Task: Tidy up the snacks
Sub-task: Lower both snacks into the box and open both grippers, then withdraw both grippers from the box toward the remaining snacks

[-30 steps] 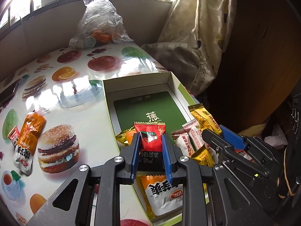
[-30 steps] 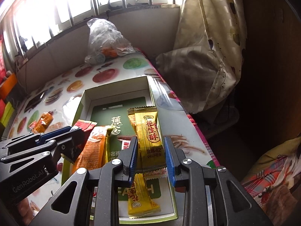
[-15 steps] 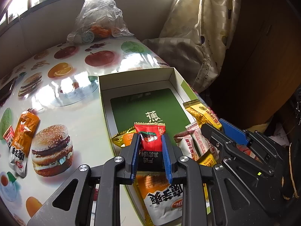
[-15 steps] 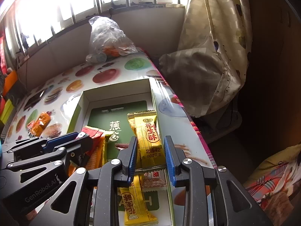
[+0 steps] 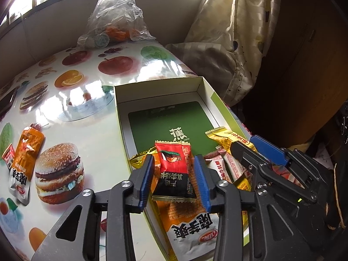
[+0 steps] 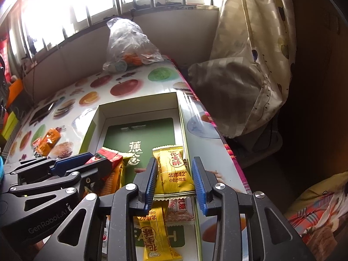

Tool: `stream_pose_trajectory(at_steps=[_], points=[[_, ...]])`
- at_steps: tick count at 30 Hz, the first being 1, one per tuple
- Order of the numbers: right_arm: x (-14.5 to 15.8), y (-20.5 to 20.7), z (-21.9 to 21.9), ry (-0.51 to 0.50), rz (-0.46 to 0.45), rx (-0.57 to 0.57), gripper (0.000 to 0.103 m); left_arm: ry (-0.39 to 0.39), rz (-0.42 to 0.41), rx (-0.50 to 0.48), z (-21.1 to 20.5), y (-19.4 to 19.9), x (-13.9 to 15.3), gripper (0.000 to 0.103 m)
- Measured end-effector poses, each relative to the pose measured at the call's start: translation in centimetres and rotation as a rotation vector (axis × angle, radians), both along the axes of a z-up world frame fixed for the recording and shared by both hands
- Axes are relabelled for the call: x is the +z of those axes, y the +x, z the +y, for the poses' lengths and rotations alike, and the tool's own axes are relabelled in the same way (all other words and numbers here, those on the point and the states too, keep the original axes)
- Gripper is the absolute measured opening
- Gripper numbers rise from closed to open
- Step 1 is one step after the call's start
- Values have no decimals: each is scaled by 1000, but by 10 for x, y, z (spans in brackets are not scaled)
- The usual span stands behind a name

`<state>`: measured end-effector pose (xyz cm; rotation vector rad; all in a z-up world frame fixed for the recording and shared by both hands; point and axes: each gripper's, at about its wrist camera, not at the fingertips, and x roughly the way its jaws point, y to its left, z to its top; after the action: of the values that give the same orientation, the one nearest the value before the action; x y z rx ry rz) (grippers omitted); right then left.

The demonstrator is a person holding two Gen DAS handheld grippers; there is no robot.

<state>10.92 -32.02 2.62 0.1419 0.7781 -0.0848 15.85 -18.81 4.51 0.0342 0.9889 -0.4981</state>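
On the counter (image 5: 91,117), far left, an orange snack pouch (image 5: 22,165) lies lengthwise, pointing away from the camera. Right of it sits an open box (image 5: 156,87). Over its near end, the left gripper (image 5: 175,179) has just been opening; its fingers (image 5: 145,180) stand clear on either side of a red-and-black packet (image 5: 174,171), long axis running between them, red end away. Farther right, the right gripper (image 6: 174,180) has likewise been opening, fingers apart around a yellow peanut packet (image 6: 175,169), also pointing away.
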Motion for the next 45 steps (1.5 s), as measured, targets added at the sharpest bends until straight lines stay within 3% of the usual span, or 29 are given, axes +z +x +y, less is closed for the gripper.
stream_pose_trajectory(at_steps=[19, 32, 45], points=[[13, -11, 12, 8, -27, 6, 42, -9, -42, 19, 23, -16, 18, 41], [30, -22, 32, 13, -60, 8, 45, -16, -103, 81, 59, -32, 37, 42], [40, -23, 66, 20, -76, 50, 47, -31, -113, 163, 103, -43, 44, 42]])
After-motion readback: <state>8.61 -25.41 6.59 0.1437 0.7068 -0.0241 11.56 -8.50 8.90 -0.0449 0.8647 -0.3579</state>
